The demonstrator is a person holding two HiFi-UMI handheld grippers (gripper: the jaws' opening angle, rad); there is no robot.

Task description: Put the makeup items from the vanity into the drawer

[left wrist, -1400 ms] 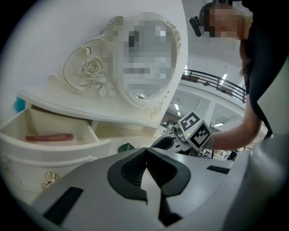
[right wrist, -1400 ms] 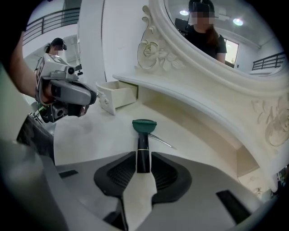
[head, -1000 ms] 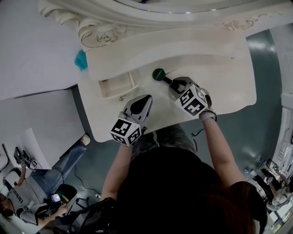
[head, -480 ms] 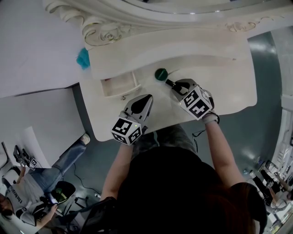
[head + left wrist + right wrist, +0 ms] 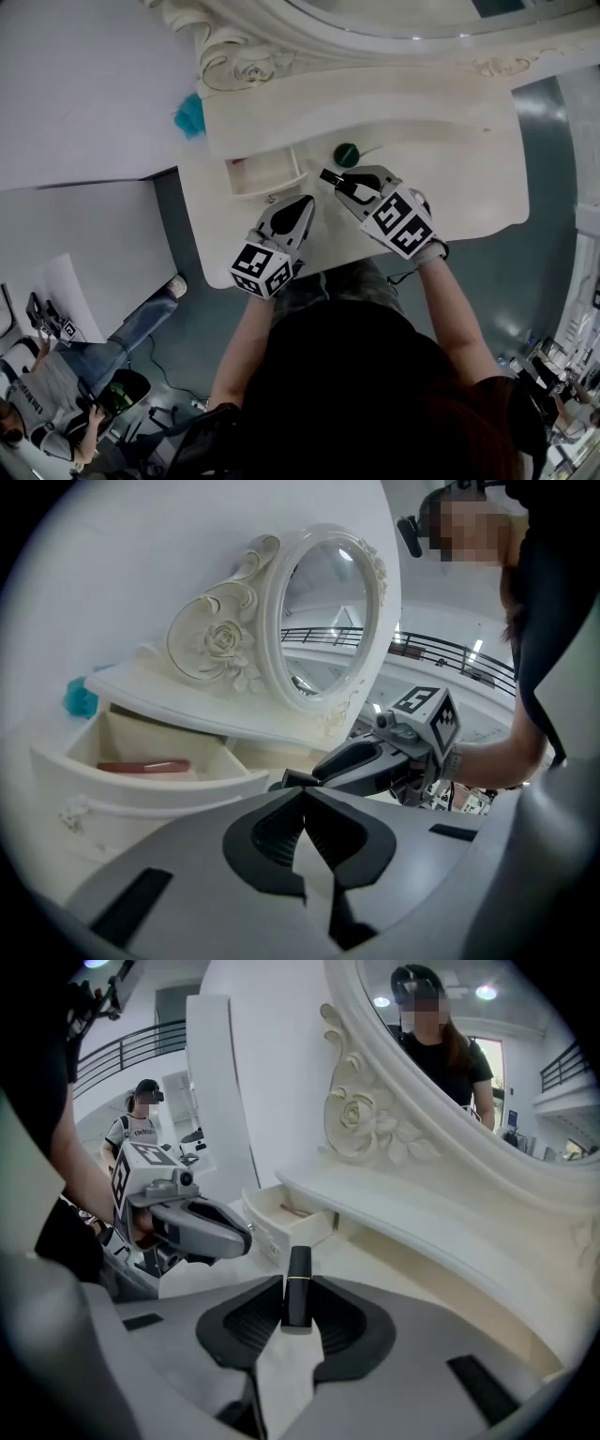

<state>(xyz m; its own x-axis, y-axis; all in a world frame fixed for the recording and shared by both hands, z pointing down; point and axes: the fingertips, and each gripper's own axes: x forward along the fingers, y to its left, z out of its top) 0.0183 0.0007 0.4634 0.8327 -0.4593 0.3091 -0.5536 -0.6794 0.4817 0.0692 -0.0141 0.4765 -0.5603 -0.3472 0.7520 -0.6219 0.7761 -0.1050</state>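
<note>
We hold the right gripper (image 5: 298,1299) with its jaws clamped on a black lipstick (image 5: 299,1269), which stands upright between them over the counter (image 5: 450,178), just right of the open drawer (image 5: 141,803). Our left gripper (image 5: 302,797) has its jaws together with nothing between them, near the drawer's front. A reddish stick (image 5: 141,765) lies in the drawer. A green round item (image 5: 347,155) sits on the counter just beyond the lipstick

Head view steeply down over vanity (image 5: 450,169); 2 gripper views low, close, sharing the drawer (image 5: 122,789).
</note>
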